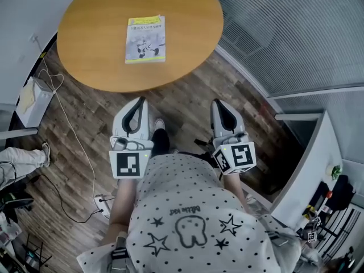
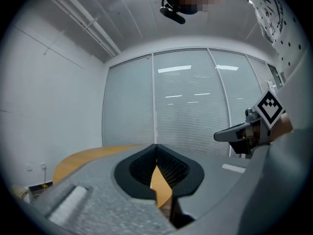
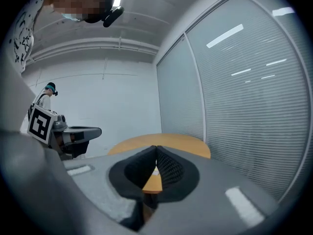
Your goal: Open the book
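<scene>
Nearest us, we hold our left gripper [image 1: 139, 102] and right gripper [image 1: 218, 103] side by side above the wooden floor [image 1: 182, 104], both just short of the near edge of the round counter [image 1: 91, 44] and pointing toward it. Each gripper is clenched, its jaws closed tip to tip with nothing between them. Farther on, the book [image 1: 145, 39] lies shut and flat on the counter, cover up, near the counter's middle and well apart from both grippers. Past the counter rises a glass wall with blinds [image 2: 186, 106].
</scene>
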{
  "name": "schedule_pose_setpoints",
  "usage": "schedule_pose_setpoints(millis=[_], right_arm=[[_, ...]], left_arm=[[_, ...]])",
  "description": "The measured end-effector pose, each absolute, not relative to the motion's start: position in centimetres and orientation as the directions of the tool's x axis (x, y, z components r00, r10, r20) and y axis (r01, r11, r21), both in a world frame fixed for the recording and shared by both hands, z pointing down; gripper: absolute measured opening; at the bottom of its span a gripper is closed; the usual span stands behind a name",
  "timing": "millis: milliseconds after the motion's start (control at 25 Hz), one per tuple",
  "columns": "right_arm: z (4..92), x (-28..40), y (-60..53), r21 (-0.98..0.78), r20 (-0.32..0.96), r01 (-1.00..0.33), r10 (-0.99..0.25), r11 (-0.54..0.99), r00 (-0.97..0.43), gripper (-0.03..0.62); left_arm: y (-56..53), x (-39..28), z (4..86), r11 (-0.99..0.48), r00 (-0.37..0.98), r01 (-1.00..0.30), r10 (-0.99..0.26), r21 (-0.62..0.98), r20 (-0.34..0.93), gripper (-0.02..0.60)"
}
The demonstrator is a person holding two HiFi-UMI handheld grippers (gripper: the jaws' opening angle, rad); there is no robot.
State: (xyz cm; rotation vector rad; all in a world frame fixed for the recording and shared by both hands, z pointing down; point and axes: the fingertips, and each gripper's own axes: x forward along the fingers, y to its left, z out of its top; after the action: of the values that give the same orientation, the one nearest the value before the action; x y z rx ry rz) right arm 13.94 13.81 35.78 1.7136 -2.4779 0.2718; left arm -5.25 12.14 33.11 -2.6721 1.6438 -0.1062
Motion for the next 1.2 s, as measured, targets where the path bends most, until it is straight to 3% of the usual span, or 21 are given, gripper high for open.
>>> schedule_pose_setpoints(millis=[720,1200], right_arm=[[36.8,10.6,6.3,-0.085,0.204,-0.944,-0.922,0.319,-0.33,0.003],[37.2,9.6,1.3,-0.093,0.225,-0.92,-0.892,0.381,-0.392,0.003]], left_arm=[[5.3,-7.9,35.9,-0.559,0.546,-0.826,-0.825,-0.068,0.145,0.011],[1.5,-9.2,37.0,-0.498,0.487,-0.866,-0.857,-0.031,0.172,0.009]])
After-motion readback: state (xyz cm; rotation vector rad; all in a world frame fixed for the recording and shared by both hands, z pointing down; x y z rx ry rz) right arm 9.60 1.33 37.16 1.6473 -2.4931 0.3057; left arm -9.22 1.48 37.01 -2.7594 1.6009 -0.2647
